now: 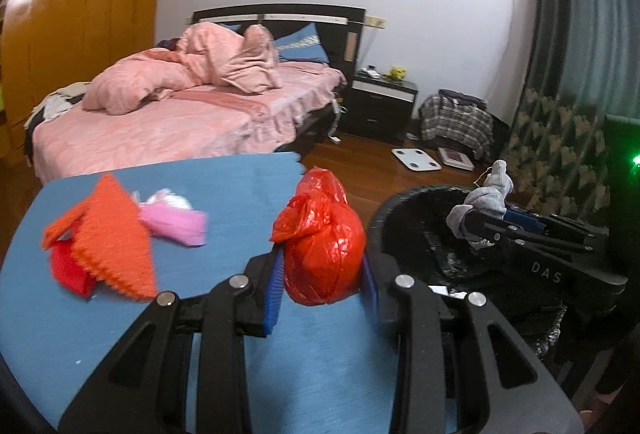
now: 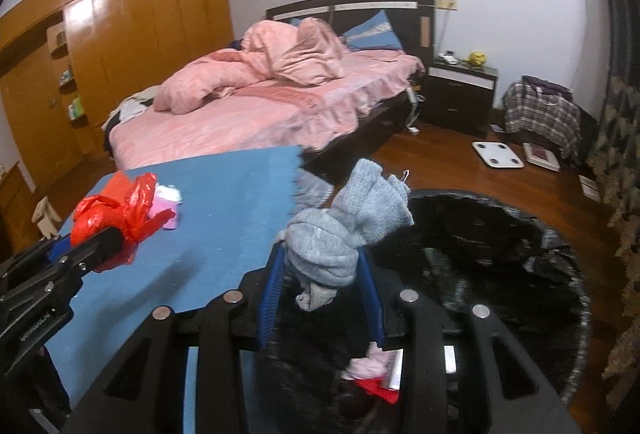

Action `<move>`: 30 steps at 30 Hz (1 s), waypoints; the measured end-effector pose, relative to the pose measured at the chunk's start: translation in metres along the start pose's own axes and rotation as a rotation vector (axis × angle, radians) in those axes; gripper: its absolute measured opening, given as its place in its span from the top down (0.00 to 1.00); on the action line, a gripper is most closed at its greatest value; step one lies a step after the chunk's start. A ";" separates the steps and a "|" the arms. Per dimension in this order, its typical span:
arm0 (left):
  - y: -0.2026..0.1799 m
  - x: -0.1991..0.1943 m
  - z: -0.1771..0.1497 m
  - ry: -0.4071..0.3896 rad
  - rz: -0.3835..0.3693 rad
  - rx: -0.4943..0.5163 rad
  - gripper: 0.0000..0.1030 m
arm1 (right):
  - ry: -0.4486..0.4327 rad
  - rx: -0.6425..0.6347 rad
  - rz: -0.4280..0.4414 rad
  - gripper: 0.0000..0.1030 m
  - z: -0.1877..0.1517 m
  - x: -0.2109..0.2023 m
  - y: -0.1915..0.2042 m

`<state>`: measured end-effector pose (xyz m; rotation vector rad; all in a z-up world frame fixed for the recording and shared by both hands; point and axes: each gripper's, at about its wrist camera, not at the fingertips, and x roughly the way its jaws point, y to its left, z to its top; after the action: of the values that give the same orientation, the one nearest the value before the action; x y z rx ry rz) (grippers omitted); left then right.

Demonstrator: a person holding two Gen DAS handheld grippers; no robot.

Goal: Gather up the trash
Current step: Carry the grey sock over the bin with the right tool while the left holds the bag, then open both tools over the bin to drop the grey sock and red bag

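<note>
My left gripper (image 1: 322, 274) is shut on a knotted red plastic bag (image 1: 320, 246), held above the blue table (image 1: 200, 334) near its right edge; the right wrist view shows that bag (image 2: 116, 210) at the left. My right gripper (image 2: 324, 270) is shut on a balled grey sock (image 2: 340, 234), held over the black-lined trash bin (image 2: 500, 254); the sock (image 1: 484, 202) also shows at the right of the left wrist view, above the bin (image 1: 400, 218). An orange knitted cloth (image 1: 112, 238), a red piece (image 1: 68, 270) and a pink wad (image 1: 176, 218) lie on the table.
Pink and red scraps (image 2: 372, 374) lie inside the bin. Behind stands a bed with pink bedding (image 1: 180, 114), a dark nightstand (image 1: 380, 102), a white scale (image 1: 416, 158) on the wooden floor, a plaid-covered pile (image 1: 456, 118) and a wooden wardrobe (image 1: 80, 14).
</note>
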<state>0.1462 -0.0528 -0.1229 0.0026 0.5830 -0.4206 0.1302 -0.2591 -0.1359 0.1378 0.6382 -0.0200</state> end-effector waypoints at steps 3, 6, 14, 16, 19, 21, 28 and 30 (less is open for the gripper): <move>-0.017 0.010 0.002 0.011 -0.039 0.019 0.69 | -0.002 0.015 -0.038 0.64 -0.002 -0.004 -0.021; -0.031 0.019 0.003 0.021 -0.074 0.038 0.69 | -0.001 0.038 -0.066 0.64 -0.005 -0.008 -0.042; -0.077 0.050 0.010 0.053 -0.171 0.068 0.69 | 0.012 0.084 -0.117 0.64 -0.010 -0.011 -0.086; -0.087 0.057 0.010 0.055 -0.185 0.082 0.69 | 0.014 0.094 -0.127 0.64 -0.012 -0.012 -0.095; -0.102 0.066 0.013 0.059 -0.207 0.095 0.69 | 0.017 0.105 -0.147 0.64 -0.014 -0.012 -0.107; -0.108 0.072 0.014 0.065 -0.218 0.099 0.68 | 0.021 0.109 -0.162 0.63 -0.015 -0.012 -0.115; -0.115 0.085 0.008 0.100 -0.258 0.100 0.49 | 0.030 0.132 -0.205 0.51 -0.019 -0.014 -0.134; -0.112 0.084 0.005 0.098 -0.257 0.098 0.32 | 0.024 0.144 -0.219 0.41 -0.021 -0.017 -0.137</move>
<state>0.1691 -0.1879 -0.1502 0.0426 0.6614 -0.7012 0.0959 -0.3926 -0.1588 0.2064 0.6734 -0.2761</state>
